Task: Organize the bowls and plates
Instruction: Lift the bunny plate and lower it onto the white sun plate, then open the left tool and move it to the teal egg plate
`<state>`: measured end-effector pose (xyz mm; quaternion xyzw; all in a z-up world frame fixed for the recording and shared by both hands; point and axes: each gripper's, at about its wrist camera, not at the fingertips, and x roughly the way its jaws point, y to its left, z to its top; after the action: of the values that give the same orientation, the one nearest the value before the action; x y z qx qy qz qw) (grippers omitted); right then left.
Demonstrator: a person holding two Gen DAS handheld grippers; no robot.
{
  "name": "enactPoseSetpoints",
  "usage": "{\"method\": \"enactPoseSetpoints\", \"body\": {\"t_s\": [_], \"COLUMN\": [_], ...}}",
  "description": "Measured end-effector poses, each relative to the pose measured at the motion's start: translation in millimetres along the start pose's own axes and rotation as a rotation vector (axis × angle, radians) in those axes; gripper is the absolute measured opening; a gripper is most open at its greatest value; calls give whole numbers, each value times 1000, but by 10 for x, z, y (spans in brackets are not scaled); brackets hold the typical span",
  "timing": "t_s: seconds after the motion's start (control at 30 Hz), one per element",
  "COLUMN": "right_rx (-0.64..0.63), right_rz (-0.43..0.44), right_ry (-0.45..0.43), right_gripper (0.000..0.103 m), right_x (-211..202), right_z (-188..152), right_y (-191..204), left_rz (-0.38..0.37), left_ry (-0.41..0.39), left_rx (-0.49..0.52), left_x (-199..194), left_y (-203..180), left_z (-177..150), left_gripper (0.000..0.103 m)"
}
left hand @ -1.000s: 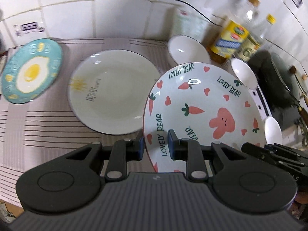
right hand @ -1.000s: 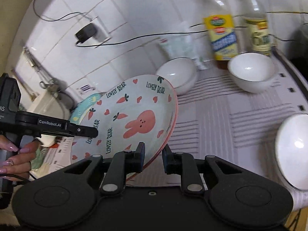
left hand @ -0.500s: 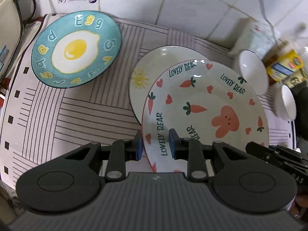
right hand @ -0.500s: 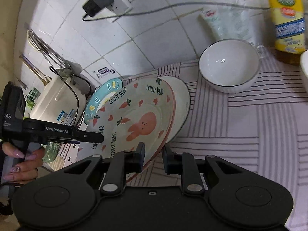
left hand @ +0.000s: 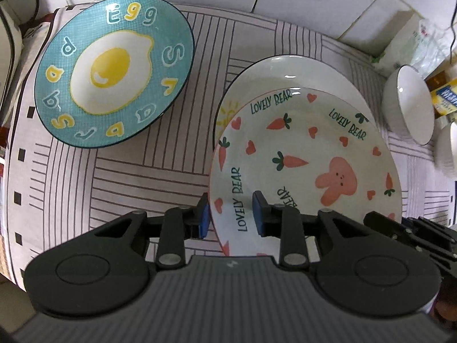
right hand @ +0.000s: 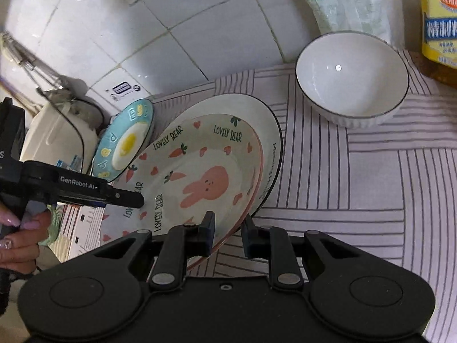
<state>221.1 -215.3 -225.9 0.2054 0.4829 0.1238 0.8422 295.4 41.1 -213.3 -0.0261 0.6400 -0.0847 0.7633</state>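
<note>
Pink rabbit plate point(left hand: 308, 154), teal egg plate point(left hand: 114, 68), striped cloth point(left hand: 137, 171)

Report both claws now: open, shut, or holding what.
Left claw: jaws opening, bunny plate rim between them, pads apart from it.
Right claw: shut on the bunny plate's rim.

- The left gripper point(left hand: 231, 214) fills the bottom of the left wrist view, pointing steeply down.
- Its jaws are opening; the rim of the rabbit plate point(left hand: 308, 171) sits between its blue pads point(left hand: 203, 217), the left pad touching the rim and the right one standing clear over the plate's face.
- The right gripper point(right hand: 227, 233) fills the bottom of the right wrist view, angled down, jaws narrow astride the plate's lower edge; whether the pads press cannot be told.
- At that view's left edge, a hand point(right hand: 17, 240) grips the left gripper's handle, fingers curled round it.
</note>
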Motion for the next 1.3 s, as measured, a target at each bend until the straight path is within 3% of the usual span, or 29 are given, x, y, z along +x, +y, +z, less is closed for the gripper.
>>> {"method": "enactPoseSetpoints", "body": {"t_s": [0.2,0.33,0.67,0.83,0.93,1.07,1.3], "right_rx": [-9,4,5,-46,-22,-69,-149], "right_rz": [-24,-89,-217,-234,-247,-244,-101], "right_ry": [27,71,96,67,39,-11,-78], "right_gripper": [24,26,35,33,25,22,25], "right_x": [57,104,175,166,158,14,-454], "right_z": [72,153,170,142,134,101,109], "right_y": [53,113,303,340,357,505,749], "left_rz": [-8,-8,68,62,59,31,43], "left_ry": [50,79,79,54,54,4,-125], "left_rx": [-10,-17,-16,-38,-73,-98,-124], "left_x": [71,118,81,13,-90,-397,-1011], "left_y": [48,15,-153,-144,-121,-129,7], "left_z": [78,146,101,-16,-130,-326,-619], "left_gripper": [28,29,29,29,29,29,31]}}
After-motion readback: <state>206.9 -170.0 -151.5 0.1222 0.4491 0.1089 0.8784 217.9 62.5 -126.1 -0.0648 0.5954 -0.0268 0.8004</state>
